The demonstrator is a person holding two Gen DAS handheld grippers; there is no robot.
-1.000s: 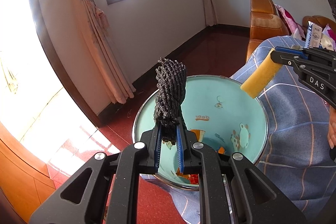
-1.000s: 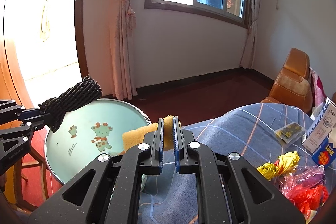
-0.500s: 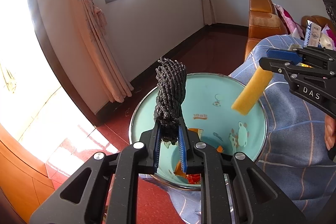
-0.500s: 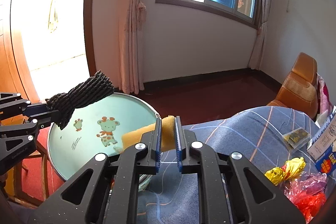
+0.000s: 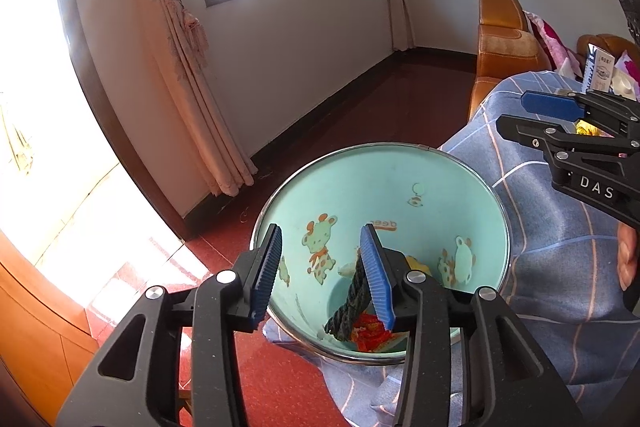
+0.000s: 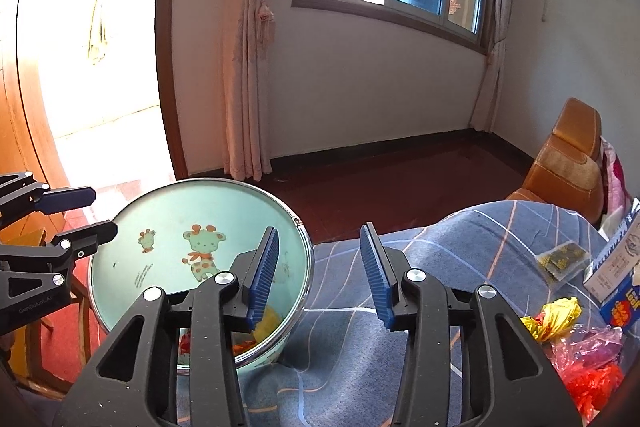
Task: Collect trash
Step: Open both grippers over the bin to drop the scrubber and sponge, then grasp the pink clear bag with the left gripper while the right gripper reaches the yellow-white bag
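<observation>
**Both tongs let go over the bin**

While we hover above the bin (image 5: pixel 472 187), the left gripper (image 5: pixel 320 271) is spreading its jaws with nothing pinched; the black rope (image 5: pixel 352 303) lies down inside, beside red wrappers. Our right gripper (image 6: pixel 320 271) is opening too, empty, just beside the rim so drops land inside. Well clear of the bin, the yellow wrapper (image 6: pixel 556 315) waits on the blanket (image 6: pixel 460 251).

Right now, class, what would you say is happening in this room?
A person is clearing trash off a blue checked cloth into a mint cartoon bin, one claw in each hand. The left claw and right claw are both opening with nothing between their pads. A dark rope bundle lies inside the bin. A yellow wrapper and red plastic await pickup.
</observation>
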